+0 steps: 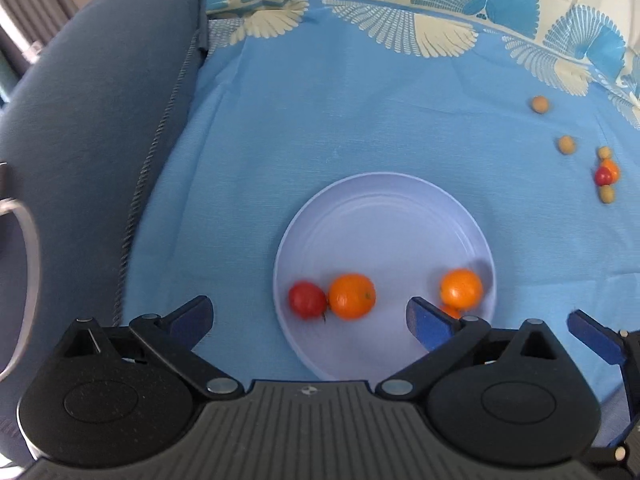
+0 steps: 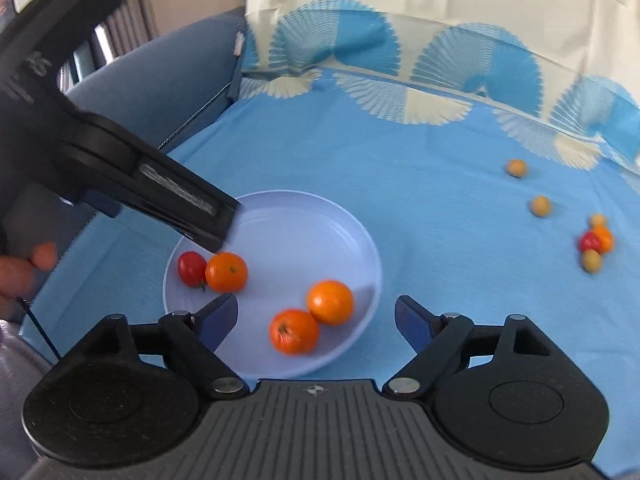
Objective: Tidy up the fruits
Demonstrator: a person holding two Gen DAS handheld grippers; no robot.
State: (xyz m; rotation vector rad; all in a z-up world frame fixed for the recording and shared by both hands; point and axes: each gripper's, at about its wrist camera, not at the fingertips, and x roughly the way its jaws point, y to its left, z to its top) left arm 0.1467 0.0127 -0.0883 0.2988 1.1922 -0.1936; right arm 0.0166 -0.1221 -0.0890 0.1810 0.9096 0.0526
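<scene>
Lavender plate (image 2: 360, 248) on blue cloth (image 2: 400, 184): one red tomato (image 2: 191, 267) and three oranges (image 2: 226, 272) are held in it. Left gripper (image 1: 310, 316) and right gripper (image 2: 316, 316) are spread wide above the plate, nothing grasped. Small tan fruits (image 2: 541, 205) and further pieces are scattered well apart at right.

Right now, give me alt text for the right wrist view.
A pale plate on a blue cloth holds three oranges and a red tomato, under the open right claw. The left claw reaches over the plate's far left rim. More small fruits lie scattered at right.
</scene>
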